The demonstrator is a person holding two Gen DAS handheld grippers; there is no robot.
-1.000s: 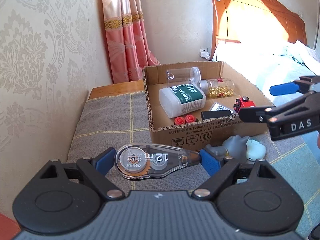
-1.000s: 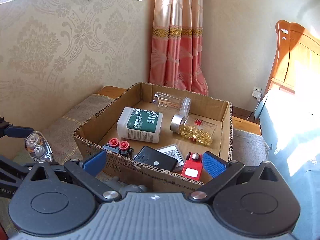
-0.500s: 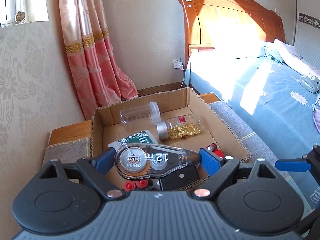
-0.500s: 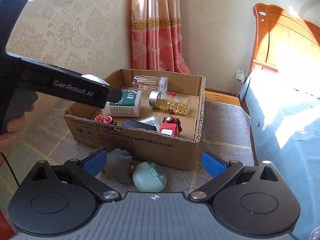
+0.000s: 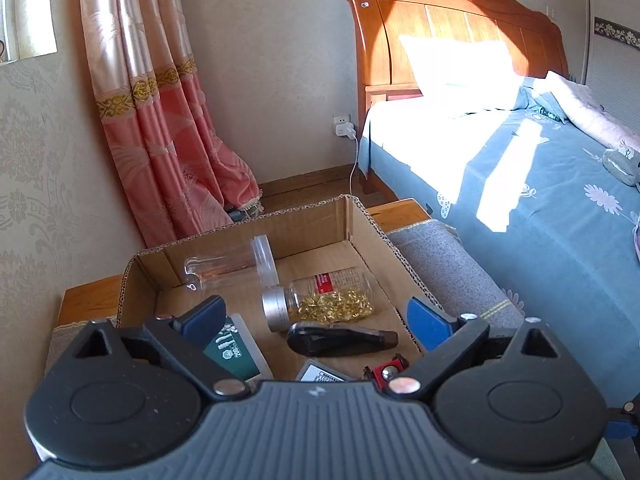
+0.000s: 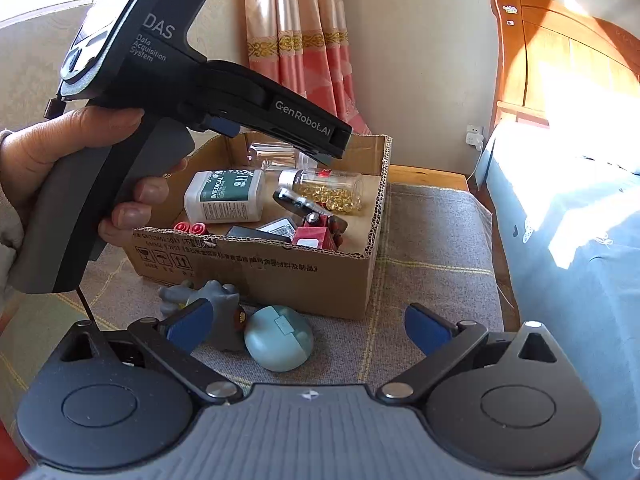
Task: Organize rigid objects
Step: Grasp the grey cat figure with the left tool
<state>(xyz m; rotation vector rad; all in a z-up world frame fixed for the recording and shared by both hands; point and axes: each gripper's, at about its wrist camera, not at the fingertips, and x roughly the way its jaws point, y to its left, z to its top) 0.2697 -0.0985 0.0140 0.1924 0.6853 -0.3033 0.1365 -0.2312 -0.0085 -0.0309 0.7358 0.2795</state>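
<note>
My left gripper (image 5: 316,318) hangs open and empty above the cardboard box (image 5: 372,224). The correction tape dispenser (image 5: 340,340) lies in the box just below it, beside the jar of golden capsules (image 5: 320,300). The box also holds a green-labelled medical bottle (image 6: 224,196), a clear empty jar (image 5: 230,266), a red toy (image 6: 314,236) and red caps (image 6: 190,227). My right gripper (image 6: 308,326) is open and empty in front of the box (image 6: 256,276), just above a grey toy figure (image 6: 218,298) and a pale blue round case (image 6: 279,338) on the cloth.
The box stands on a grey checked cloth (image 6: 436,248) over a wooden table by a papered wall. A bed with blue sheets (image 5: 540,184) is on the right. A pink curtain (image 5: 160,120) hangs behind. The left tool and hand (image 6: 120,128) fill the right view's upper left.
My left gripper has moved over the box and opened, and the tape dispenser has dropped into the box. My right gripper has pulled back to the front of the box.
</note>
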